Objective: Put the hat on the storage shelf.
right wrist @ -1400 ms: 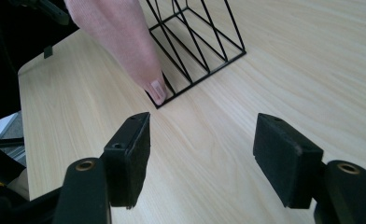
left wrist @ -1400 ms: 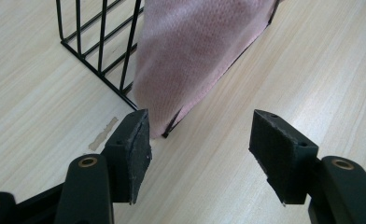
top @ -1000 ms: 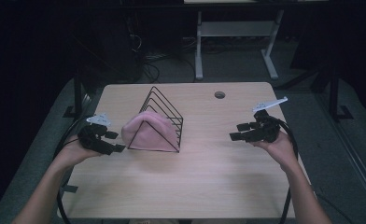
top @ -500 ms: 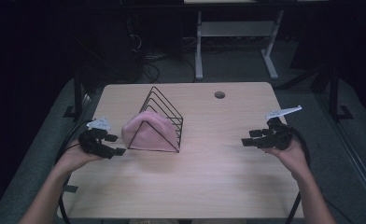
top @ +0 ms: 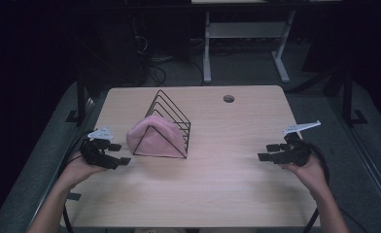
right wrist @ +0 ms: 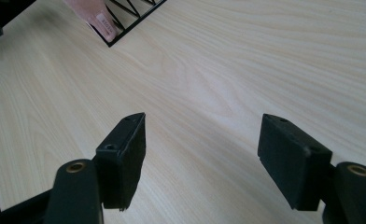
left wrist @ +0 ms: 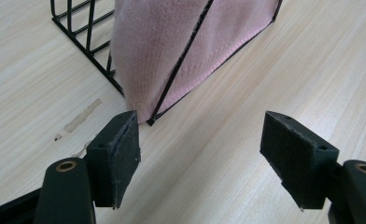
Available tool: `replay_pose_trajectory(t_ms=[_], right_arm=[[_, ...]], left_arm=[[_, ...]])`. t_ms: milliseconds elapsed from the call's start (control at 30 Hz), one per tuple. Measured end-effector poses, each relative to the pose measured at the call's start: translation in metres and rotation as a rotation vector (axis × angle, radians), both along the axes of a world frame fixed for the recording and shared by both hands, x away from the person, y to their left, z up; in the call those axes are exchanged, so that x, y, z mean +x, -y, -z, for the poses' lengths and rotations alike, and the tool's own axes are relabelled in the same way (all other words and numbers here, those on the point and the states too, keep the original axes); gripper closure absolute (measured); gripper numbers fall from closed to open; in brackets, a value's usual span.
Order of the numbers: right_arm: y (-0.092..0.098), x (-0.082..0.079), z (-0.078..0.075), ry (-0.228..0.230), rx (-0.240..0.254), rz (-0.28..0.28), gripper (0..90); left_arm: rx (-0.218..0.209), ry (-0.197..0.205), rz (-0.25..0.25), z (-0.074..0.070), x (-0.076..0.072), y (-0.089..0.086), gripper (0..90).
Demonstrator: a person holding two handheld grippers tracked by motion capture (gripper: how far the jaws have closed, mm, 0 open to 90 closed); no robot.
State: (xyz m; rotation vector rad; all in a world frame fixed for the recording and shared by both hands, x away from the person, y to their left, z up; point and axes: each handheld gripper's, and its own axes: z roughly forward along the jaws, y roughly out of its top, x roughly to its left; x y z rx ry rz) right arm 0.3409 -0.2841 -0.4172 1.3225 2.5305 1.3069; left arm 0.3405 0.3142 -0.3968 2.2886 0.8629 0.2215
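A pink knitted cloth is draped over a black wire rack of triangular dividers on the left half of the wooden table. My left gripper is open just left of the rack's near corner; in the left gripper view the cloth and rack wire lie right ahead of its jaws, apart from them. My right gripper is open near the table's right edge, with bare wood between its jaws. The rack corner and a pink label lie far ahead of it.
A round cable hole sits in the table's far right part. Behind the table stands a white metal frame on a dark floor with cables. A pale scuff marks the wood by the rack.
My right gripper has moved right and toward the person, away from the rack. The left gripper stayed beside the rack and shifted only slightly. The cloth and rack have not moved.
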Motion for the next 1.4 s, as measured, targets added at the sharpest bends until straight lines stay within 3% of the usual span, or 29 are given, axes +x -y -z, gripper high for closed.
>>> replay_pose_trajectory(t_ms=[300,633,800,1000,1133,1233,1300,1400], right_arm=[[0.008,-0.015,0.016,-0.020,0.013,0.011,30.9],[0.012,-0.034,0.025,-0.022,-0.022,0.008,30.8],[0.010,-0.045,0.031,-0.027,-0.041,-0.001,30.4],[0.006,-0.059,0.034,-0.020,-0.047,-0.011,30.2],[0.002,-0.068,0.037,0.002,-0.034,-0.011,29.4],[-0.004,-0.075,0.039,0.002,-0.050,-0.014,27.3],[-0.005,-0.082,0.040,0.014,-0.021,-0.009,27.3],[-0.008,-0.091,0.042,0.023,0.013,-0.007,27.3]], left_arm=[[-0.014,0.001,-0.016,0.008,-0.010,0.002,28.2],[0.000,0.031,-0.013,0.011,-0.020,0.008,28.3],[-0.008,0.021,-0.016,0.017,-0.023,0.011,28.3],[0.007,0.039,-0.020,0.022,-0.030,0.012,28.3],[-0.032,0.046,-0.043,0.027,-0.037,0.011,27.6],[-0.053,0.057,-0.057,0.032,-0.042,0.012,27.6],[-0.033,0.060,-0.055,0.033,-0.045,0.014,27.6],[-0.042,0.070,-0.055,0.034,-0.048,0.012,27.6]])
